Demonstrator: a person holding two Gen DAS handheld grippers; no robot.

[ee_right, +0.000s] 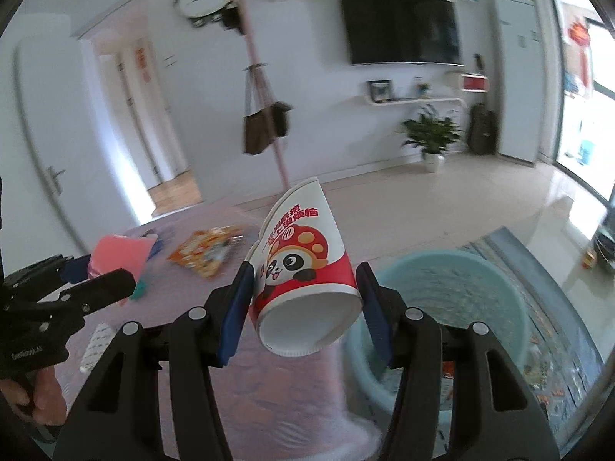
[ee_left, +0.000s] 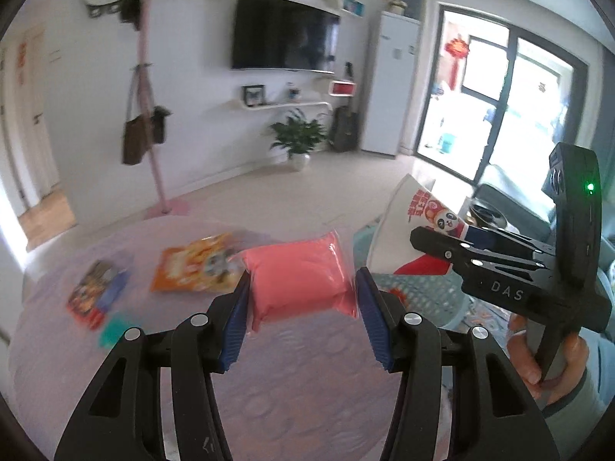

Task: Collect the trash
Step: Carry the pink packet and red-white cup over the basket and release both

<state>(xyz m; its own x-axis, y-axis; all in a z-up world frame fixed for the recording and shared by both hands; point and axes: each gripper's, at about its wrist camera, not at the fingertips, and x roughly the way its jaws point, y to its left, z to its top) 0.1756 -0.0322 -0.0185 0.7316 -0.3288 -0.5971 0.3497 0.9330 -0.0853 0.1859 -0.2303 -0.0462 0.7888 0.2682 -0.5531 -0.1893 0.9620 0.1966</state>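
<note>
1. A pink packet [ee_left: 298, 278] was pinched between the blue pads of the left tongs [ee_left: 301, 299] and was held clear of the tabletop [ee_left: 292, 376].
2. A paper cup [ee_right: 303, 265], printed with a panda and red bands, was pinched at its sides by the right tongs [ee_right: 305, 303]; it was tilted, with its base turned toward the camera and its mouth pointed away, so whether anything was in it could not be told.
3. A light-blue basket [ee_right: 496, 280] was seen on the floor just beside the tabletop, right of the cup and lower than it; the rim was in view, but the contents could not be made out through the blur.
4. In the left wrist view the cup was seen held above the basket's perforated wall [ee_left: 430, 296].
5. An orange snack bag [ee_left: 194, 265] was left lying flat on the tabletop, beyond the pink packet.
6. A darker wrapper [ee_left: 98, 294] and a small teal scrap [ee_left: 111, 330] were seen further left on the tabletop, both blurred.
7. A hand [ee_left: 546, 361] was wrapped around the handle of the right tongs.
</note>
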